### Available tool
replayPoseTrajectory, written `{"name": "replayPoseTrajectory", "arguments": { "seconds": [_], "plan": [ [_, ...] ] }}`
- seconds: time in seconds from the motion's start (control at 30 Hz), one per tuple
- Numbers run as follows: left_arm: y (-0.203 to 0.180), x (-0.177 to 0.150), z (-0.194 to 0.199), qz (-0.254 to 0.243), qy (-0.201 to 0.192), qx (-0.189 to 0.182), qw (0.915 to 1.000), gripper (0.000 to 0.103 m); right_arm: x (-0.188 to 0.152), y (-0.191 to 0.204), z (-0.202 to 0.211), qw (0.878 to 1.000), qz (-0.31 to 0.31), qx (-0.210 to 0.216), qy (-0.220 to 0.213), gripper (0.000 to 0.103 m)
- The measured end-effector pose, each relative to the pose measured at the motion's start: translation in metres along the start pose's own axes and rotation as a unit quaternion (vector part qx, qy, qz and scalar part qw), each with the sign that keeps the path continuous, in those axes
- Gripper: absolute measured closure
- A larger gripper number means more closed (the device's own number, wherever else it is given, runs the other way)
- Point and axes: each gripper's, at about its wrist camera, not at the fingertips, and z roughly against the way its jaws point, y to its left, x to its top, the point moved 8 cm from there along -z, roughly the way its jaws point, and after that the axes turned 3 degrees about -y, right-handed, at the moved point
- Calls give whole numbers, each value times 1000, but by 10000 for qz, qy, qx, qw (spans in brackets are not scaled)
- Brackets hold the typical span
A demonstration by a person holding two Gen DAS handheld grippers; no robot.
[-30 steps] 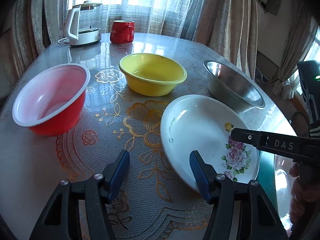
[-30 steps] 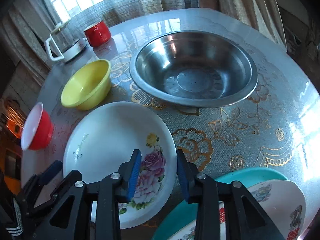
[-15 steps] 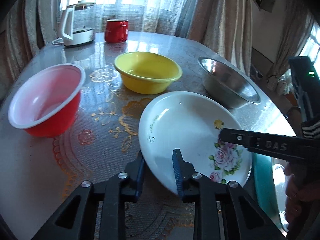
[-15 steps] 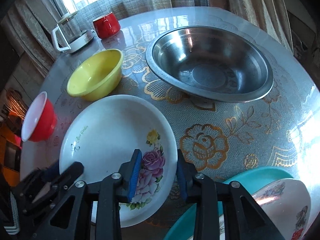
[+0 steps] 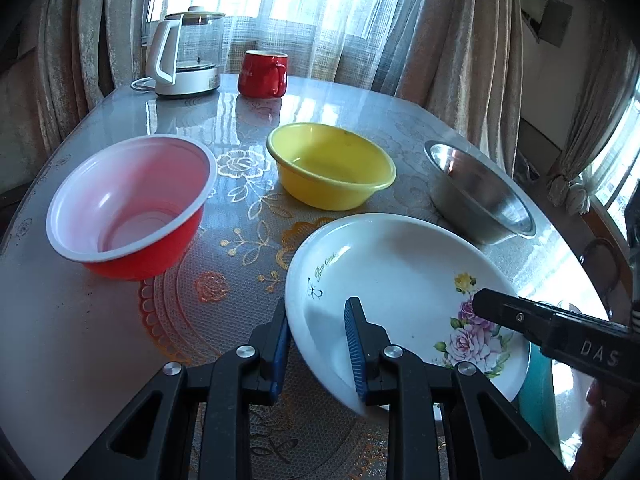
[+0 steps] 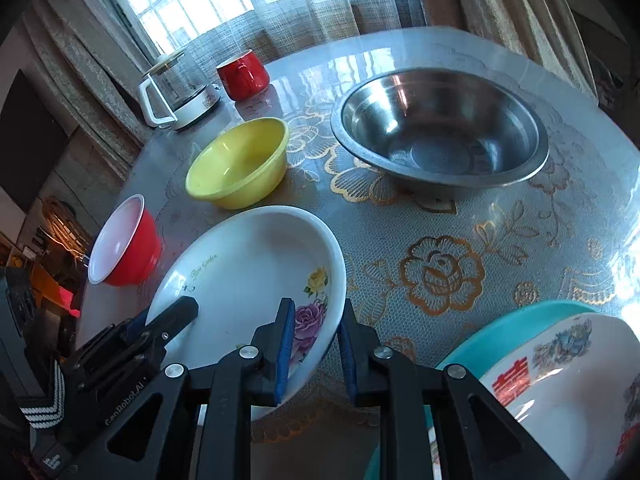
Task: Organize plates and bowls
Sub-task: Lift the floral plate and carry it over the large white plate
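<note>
A white plate with a rose print (image 5: 400, 280) (image 6: 248, 276) is held tilted above the table by both grippers. My left gripper (image 5: 318, 344) is shut on its left rim. My right gripper (image 6: 314, 348) is shut on its right rim, and shows in the left wrist view (image 5: 552, 332). A red bowl (image 5: 128, 204) (image 6: 120, 244), a yellow bowl (image 5: 330, 168) (image 6: 240, 160) and a steel bowl (image 5: 480, 196) (image 6: 440, 128) stand on the table. A teal plate (image 6: 500, 332) under a white patterned bowl (image 6: 560, 392) lies at the right.
A glass kettle (image 5: 186, 52) (image 6: 176, 88) and a red mug (image 5: 262, 74) (image 6: 242, 74) stand at the table's far edge by the curtains. The table (image 5: 80, 340) has a lace-pattern cover. A chair back (image 5: 600, 264) shows beyond the right edge.
My left gripper moved right and closed on the plate's left rim. The plate has lifted and tilted, with the right gripper still on its other rim.
</note>
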Motion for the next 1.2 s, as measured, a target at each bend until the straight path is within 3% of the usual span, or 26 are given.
{"name": "replayPoseTrajectory", "arguments": {
  "seconds": [0.6,0.9,1.2],
  "plan": [
    [-23,10,26,-64,-469,-367,9982,76,-6,-1,56,9980,-37,18,-625,82],
    [-57,2,39,-442,-645,-688,9946,76,-20,-20,92,9958,-272,30,-874,82],
    [-110,-19,59,-1018,-800,-1110,9853,76,-47,-59,135,9918,-641,50,-1107,82]
  ]
}}
